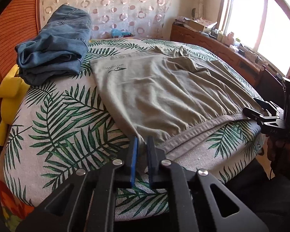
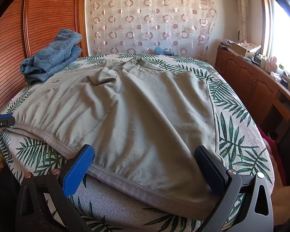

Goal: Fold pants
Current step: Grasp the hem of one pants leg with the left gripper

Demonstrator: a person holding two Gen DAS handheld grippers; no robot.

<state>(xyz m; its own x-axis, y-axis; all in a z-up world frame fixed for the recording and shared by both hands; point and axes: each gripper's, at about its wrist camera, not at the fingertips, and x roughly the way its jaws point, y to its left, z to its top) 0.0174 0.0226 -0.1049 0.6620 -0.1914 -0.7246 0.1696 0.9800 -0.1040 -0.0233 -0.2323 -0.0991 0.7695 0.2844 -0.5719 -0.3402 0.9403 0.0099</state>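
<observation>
— Where are they with the pants?

— Barely begun, I'd say. The grey-green pants (image 2: 145,116) lie spread out on the bed (image 2: 241,154), over the palm-leaf cover, waistband toward us and legs running off toward the curtain (image 2: 150,19). No fold in them that I can see; the cloth is only rumpled around the crotch.

— And the claws?

— The left claw (image 1: 142,145) is at the near left corner of the waistband (image 1: 193,129), its blue pads (image 1: 134,154) drawn close together. A bit of the cloth edge seems to run up between them, so I take it as pinched on that corner, though the overlap is slight. The right claw (image 2: 145,166) stands wide apart, one finger on each side of the waistband's right end, cloth between them but not gripped.

— So what's left?

— Nearly everything. The right side still needs a hold, then I'd guess one leg goes over the other, then the length gets doubled up.

— Those jeans (image 1: 54,44) by the wardrobe (image 2: 19,58)?

— Already in a folded pile at the far left corner of the bed, well apart from these. Looks like a finished pair.
</observation>
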